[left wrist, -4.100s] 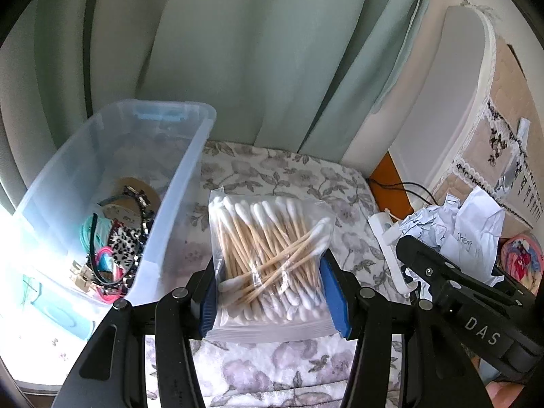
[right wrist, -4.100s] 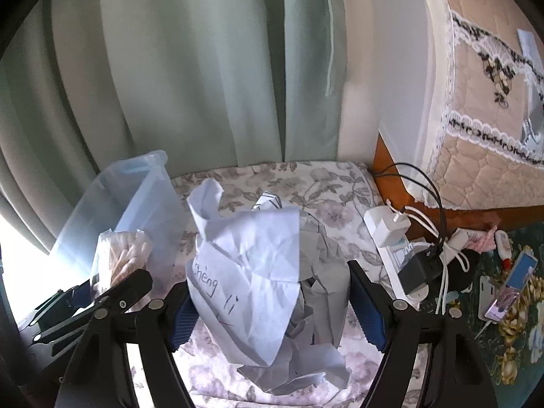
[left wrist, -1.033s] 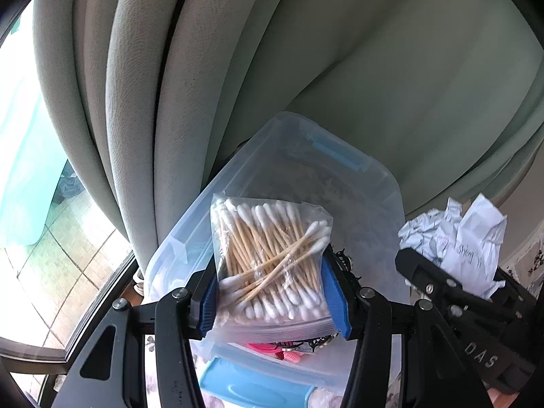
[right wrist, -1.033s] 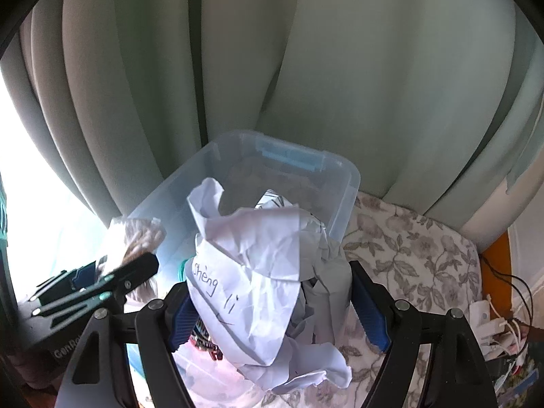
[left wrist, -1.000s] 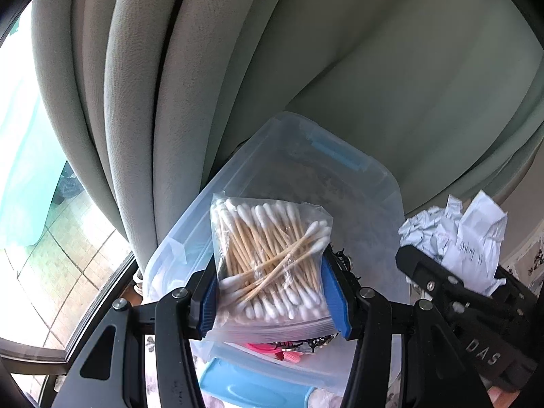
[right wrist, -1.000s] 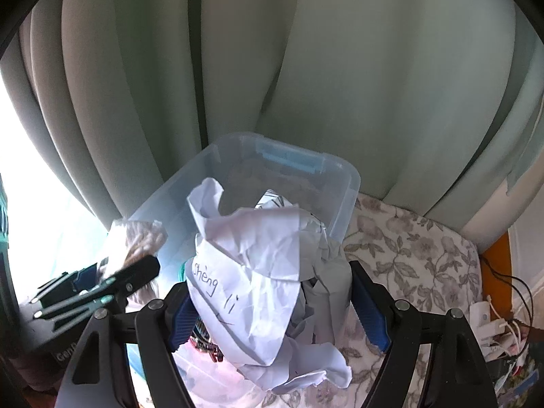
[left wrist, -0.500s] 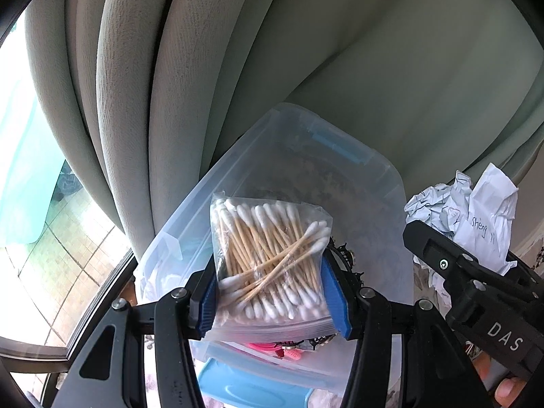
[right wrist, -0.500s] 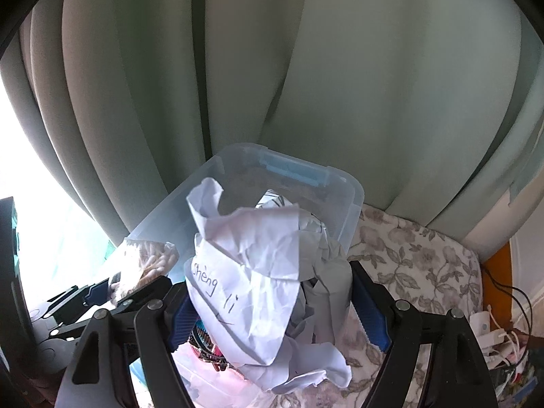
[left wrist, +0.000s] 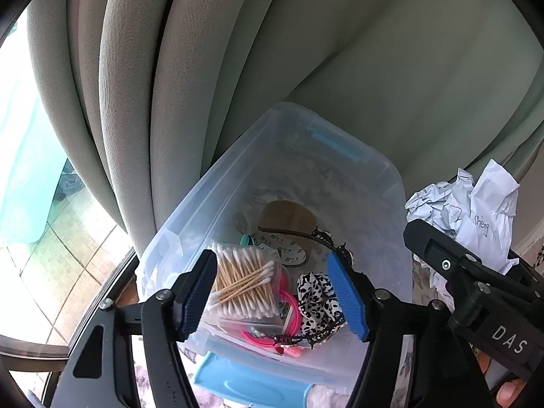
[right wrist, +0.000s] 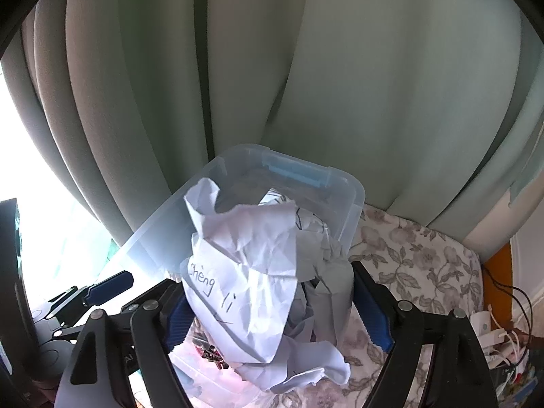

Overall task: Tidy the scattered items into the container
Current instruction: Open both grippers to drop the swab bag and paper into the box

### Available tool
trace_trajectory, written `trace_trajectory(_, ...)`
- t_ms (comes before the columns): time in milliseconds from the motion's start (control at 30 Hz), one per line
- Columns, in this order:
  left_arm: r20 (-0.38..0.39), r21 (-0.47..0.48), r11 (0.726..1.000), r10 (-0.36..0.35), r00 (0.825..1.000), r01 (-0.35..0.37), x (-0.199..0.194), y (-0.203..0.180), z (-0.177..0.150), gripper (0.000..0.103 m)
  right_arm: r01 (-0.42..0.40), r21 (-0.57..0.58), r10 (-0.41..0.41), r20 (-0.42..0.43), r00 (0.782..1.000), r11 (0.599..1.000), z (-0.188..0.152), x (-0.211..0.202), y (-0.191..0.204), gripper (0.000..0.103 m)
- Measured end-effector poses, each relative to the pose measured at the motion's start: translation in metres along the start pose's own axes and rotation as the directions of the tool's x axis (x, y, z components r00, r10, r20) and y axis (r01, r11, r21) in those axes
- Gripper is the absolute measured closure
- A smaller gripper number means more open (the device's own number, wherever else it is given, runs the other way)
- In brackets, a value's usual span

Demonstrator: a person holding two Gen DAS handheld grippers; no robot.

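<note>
Two grippers hung over the clear bin (left wrist: 391,183): left gripper (left wrist: 275,294) was opening, cotton-swab bag (left wrist: 243,285) dropped inside; right gripper (right wrist: 275,309) was widening around crumpled paper (right wrist: 251,265), which might snag or tumble outside.

Most of both views is filled by a grey-green curtain (right wrist: 340,68) hung in heavy folds. Bright daylight is admitted through a window (left wrist: 30,156) at the left edge. A floral cloth (right wrist: 418,265) is spread at lower right, with cables (right wrist: 503,326) beyond.
</note>
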State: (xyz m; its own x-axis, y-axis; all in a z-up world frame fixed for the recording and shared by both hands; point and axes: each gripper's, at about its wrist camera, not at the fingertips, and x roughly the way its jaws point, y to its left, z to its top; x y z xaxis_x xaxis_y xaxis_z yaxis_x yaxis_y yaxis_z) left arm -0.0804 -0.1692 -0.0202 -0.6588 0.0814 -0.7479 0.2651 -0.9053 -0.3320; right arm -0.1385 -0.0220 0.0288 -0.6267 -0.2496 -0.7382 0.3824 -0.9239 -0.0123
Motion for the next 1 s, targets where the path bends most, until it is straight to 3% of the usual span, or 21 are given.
trace_trajectory(1000, 0.023, 0.047, 0.999, -0.009, 1.0, 0.008, -0.012, -0.017, 0.0, 0.033, 0.006, 0.022, -0.007, 0.053, 0.999, 1.0, -0.008, -0.039, -0.005, 0.014)
